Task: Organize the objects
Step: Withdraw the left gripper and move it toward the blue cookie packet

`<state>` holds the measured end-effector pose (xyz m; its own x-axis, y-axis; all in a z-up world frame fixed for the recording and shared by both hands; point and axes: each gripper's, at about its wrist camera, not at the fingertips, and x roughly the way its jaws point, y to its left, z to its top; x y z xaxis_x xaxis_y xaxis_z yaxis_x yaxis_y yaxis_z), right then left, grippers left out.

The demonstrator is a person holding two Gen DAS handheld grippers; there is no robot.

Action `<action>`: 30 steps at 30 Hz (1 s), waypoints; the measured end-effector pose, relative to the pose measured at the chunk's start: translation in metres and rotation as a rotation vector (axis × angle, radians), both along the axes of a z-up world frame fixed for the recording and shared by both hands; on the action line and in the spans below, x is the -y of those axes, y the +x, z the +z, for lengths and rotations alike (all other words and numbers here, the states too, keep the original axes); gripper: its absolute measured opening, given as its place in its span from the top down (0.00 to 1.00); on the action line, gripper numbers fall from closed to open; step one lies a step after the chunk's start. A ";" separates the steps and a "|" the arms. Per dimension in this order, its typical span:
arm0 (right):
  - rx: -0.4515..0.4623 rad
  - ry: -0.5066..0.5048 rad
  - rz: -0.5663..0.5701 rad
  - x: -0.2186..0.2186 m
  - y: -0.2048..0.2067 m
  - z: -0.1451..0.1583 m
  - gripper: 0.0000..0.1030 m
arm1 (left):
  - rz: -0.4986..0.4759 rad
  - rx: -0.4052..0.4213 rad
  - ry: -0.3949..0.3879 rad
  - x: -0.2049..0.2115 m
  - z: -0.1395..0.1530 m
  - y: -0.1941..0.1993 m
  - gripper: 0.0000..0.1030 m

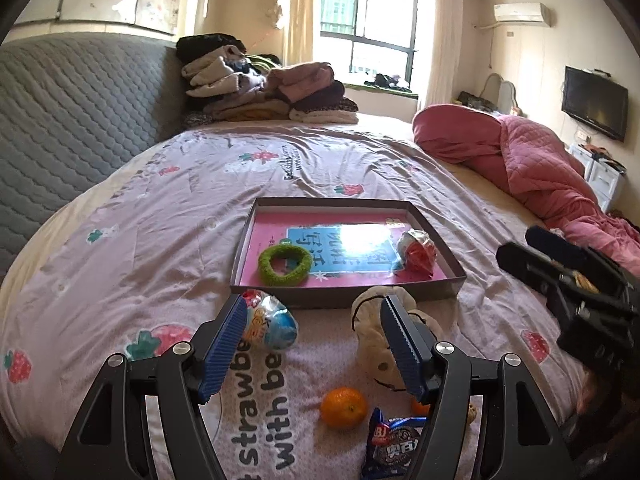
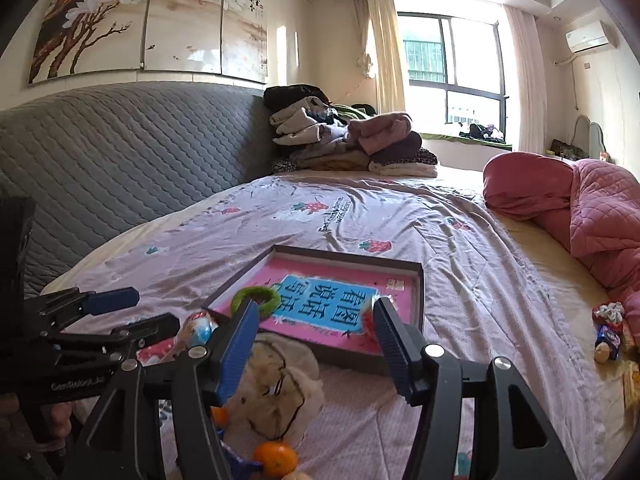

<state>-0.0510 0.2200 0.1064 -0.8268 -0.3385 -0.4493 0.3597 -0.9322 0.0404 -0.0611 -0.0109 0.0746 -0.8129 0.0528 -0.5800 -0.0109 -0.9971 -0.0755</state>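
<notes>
A shallow box (image 1: 416, 290) with a pink book inside lies on the bed; it also shows in the right wrist view (image 2: 419, 276). In it are a green ring (image 1: 285, 266) and a red-white wrapped egg (image 1: 417, 251). In front of the box lie a blue wrapped egg (image 1: 272, 326), a beige plush toy (image 1: 378, 328), an orange (image 1: 344, 407) and a cookie packet (image 1: 394, 446). My left gripper (image 1: 314, 340) is open and empty above them. My right gripper (image 2: 316, 340) is open and empty over the plush (image 2: 280, 392) and the box's near edge.
The bed has a strawberry-print sheet (image 1: 160, 216). Folded clothes (image 1: 264, 84) are piled at the far end. A pink quilt (image 1: 540, 160) lies along the right side. A grey quilted headboard (image 2: 120, 160) runs along the left. Small toys (image 2: 608, 332) lie at the right.
</notes>
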 end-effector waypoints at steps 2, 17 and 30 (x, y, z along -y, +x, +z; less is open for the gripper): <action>0.012 0.006 -0.007 0.002 0.006 -0.005 0.43 | 0.016 0.002 0.002 -0.001 -0.003 0.004 0.31; 0.064 -0.001 -0.021 0.002 0.039 -0.029 0.43 | 0.001 0.037 -0.018 -0.007 -0.017 0.029 0.31; 0.083 0.004 -0.040 -0.004 0.064 -0.039 0.43 | -0.022 0.046 -0.028 -0.013 -0.016 0.048 0.31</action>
